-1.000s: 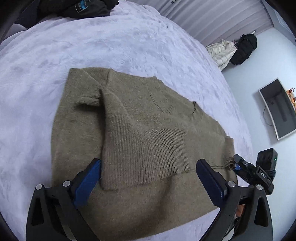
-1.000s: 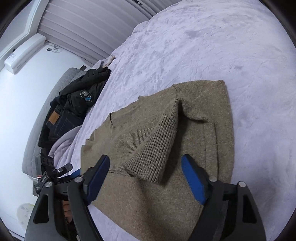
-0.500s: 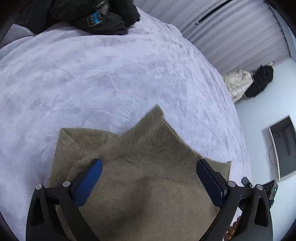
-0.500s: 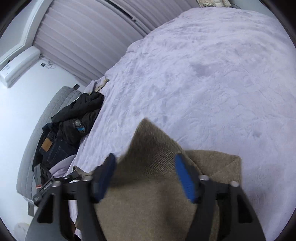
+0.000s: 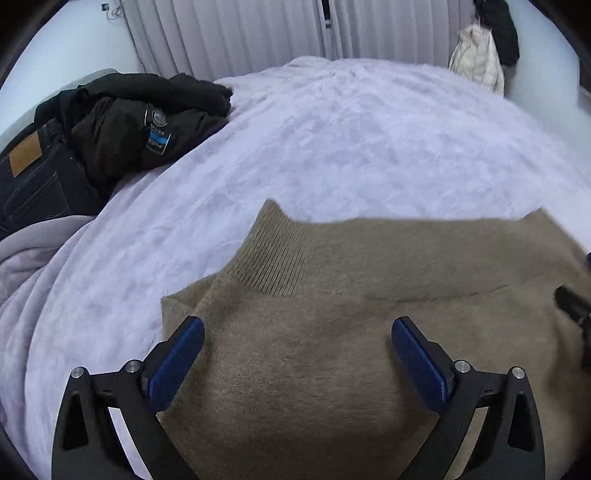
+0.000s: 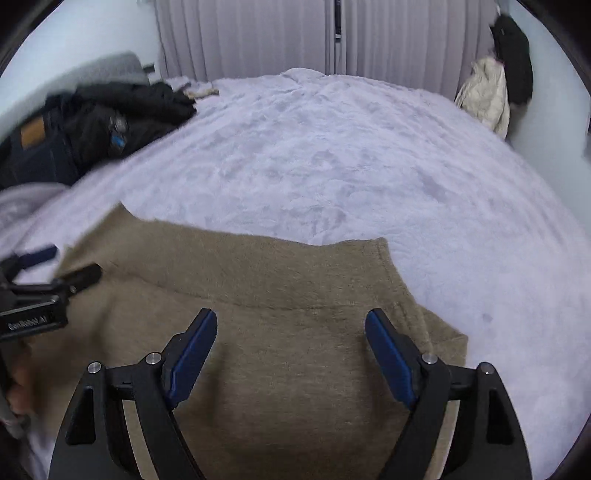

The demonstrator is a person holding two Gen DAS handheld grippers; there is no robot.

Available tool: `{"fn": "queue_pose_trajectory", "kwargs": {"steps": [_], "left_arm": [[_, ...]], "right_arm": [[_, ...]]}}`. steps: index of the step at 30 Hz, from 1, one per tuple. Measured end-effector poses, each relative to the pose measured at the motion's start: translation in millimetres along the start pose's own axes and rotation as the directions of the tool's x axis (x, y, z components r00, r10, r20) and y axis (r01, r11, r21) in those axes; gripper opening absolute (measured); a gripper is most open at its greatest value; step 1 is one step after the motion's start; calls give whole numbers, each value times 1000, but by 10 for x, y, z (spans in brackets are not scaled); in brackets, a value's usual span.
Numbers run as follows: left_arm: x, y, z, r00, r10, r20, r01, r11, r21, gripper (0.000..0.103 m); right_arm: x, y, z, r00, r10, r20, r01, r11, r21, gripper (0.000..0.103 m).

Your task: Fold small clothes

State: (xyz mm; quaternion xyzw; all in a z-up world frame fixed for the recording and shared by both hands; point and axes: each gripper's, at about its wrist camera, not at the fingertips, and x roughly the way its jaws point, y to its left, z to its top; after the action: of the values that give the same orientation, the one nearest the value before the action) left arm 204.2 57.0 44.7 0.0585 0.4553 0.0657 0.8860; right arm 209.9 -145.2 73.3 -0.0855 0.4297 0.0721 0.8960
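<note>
An olive-brown knitted sweater [image 5: 369, 266] lies folded on the lilac bed cover [image 5: 351, 140], with a ribbed band [image 5: 273, 254] sticking up at its far left corner. My left gripper [image 5: 297, 325] hovers open over the sweater's left part, with nothing between its blue pads. The right gripper [image 6: 291, 315] stands open over the right part of the sweater [image 6: 258, 280], which ends in a squared corner at the far right. Neither pair of pads presses on cloth. The left gripper [image 6: 62, 264] shows blurred at the left edge of the right wrist view.
A heap of dark clothes sits at the bed's far left: a black jacket [image 5: 147, 122] and jeans [image 5: 37, 177], with a pale grey garment [image 5: 29, 258] in front. Curtains [image 5: 258, 33] close the far wall. A cream coat [image 5: 476, 55] hangs at the far right.
The sweater's near part was carried up and over, and it now lies folded shorter. Both grippers let go and opened wider. Both views swung round to face the curtains.
</note>
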Motion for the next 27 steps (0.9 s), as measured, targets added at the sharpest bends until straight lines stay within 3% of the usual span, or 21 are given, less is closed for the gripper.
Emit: {"fn": "queue_pose_trajectory", "kwargs": {"steps": [2,3,5,6,11,15,19,21,24,27], "left_arm": [[182,57,-126,999,-25,-22,25,1000,-13,103],[179,107,-151,999,-48,-10,47,998,-39,102],[168,129,-146,998,-60,-5,59,997,-50,102],[173,119,-155,999,-53,-2,53,998,-44,102],[180,104,-172,998,-62,-1,62,997,-52,102],[49,74,-108,998,-58,-1,58,997,-48,102],[-82,-18,92,989,-145,21,146,986,-75,102],[13,-83,232,982,-191,-13,188,976,-113,102],[218,-212,370,976,-208,-64,197,969,-149,102],[419,-335,426,983,-141,-119,127,985,-120,102]], "right_arm": [[196,-42,-93,987,-146,-73,142,988,-55,86],[296,-177,-154,985,-130,-117,128,992,-17,87],[326,-481,-239,995,0,-103,14,990,138,88],[318,-576,-265,995,17,-94,0,984,179,88],[309,-470,-267,993,-54,-100,65,992,108,90],[232,-448,-171,989,-66,-135,85,987,138,90],[28,-114,60,996,-64,-59,69,994,83,90],[67,56,174,996,-61,-66,65,996,58,90],[307,229,289,992,-44,-118,52,997,62,90],[550,286,322,985,-62,-159,78,993,91,90]]}}
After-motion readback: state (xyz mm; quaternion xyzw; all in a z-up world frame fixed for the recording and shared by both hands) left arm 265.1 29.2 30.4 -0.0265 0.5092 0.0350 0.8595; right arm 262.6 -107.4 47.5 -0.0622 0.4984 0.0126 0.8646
